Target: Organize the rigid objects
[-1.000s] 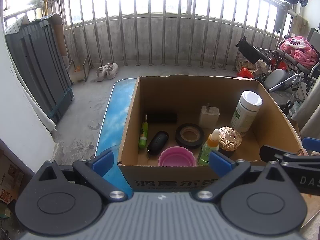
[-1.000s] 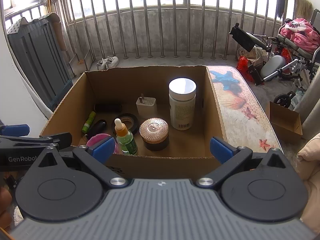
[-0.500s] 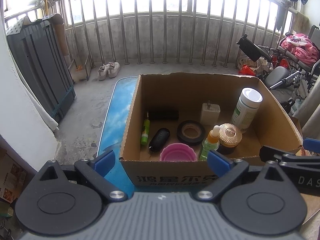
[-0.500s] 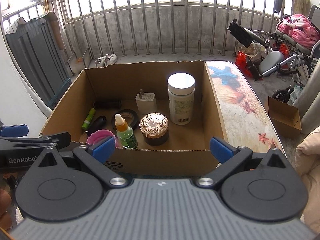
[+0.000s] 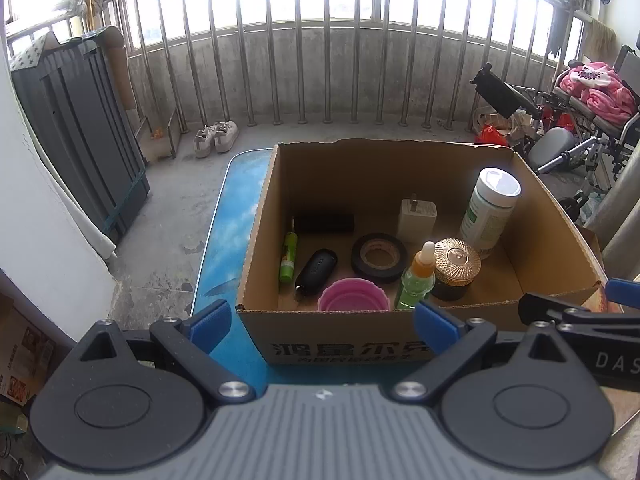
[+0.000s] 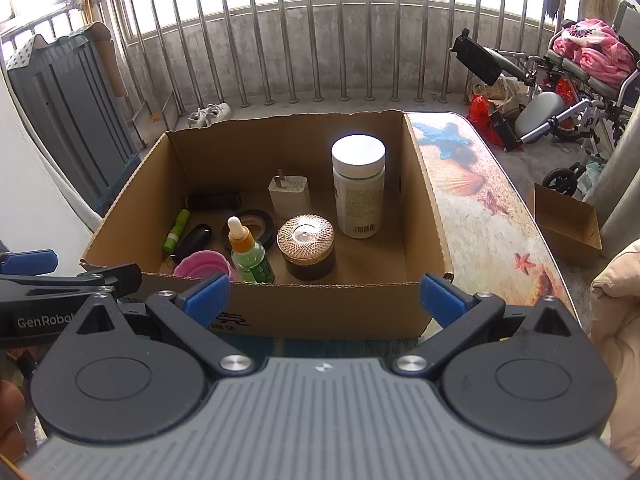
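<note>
Fingers: left gripper [image 5: 322,322] and right gripper [image 6: 324,298] both spread, empty | brown cardboard box [image 6: 320,312] holds items | advice: drop straight over one item, clear of neighbours.

Open cardboard box [image 5: 332,346] holding: white-lidded bottle [image 6: 357,188] upright at right, white charger plug [image 6: 289,196], gold-lidded jar [image 6: 306,247], dropper bottle [image 6: 249,252], black tape roll [image 5: 379,257], pink cup [image 5: 354,300], key fob [image 5: 316,270], green tube [image 5: 288,257].
</note>
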### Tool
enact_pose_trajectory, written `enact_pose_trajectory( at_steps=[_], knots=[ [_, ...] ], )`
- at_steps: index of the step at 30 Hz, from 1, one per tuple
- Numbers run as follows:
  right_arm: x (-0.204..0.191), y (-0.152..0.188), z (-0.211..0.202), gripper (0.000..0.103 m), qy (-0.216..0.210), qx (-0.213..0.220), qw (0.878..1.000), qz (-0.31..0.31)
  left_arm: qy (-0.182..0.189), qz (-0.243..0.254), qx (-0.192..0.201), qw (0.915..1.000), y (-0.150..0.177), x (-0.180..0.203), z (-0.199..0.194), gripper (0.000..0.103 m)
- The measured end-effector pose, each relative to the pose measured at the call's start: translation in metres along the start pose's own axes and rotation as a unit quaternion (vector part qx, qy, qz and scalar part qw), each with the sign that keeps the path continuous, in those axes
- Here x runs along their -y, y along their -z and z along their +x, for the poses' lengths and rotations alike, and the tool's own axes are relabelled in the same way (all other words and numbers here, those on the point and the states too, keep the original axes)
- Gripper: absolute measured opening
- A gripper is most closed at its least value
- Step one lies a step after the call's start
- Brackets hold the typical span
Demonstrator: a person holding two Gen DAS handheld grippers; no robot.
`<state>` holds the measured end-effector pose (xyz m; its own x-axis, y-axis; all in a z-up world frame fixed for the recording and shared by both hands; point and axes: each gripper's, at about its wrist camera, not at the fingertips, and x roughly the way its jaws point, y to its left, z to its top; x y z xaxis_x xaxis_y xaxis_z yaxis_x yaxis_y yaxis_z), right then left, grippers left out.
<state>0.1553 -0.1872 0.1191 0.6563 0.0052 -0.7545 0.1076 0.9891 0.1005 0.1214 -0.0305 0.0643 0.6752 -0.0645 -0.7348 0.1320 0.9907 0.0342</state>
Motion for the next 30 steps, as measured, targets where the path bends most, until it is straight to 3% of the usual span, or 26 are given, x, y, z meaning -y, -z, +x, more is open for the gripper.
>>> enact_pose_trajectory(
  at_steps=[30],
  knots=[
    [0.0021, 0.0019, 0.0036, 0.102, 0.0, -0.004, 1.0, 0.003, 0.0, 0.0, -0.002, 1.0, 0.0013, 0.001, 0.0, 0.098]
  ],
)
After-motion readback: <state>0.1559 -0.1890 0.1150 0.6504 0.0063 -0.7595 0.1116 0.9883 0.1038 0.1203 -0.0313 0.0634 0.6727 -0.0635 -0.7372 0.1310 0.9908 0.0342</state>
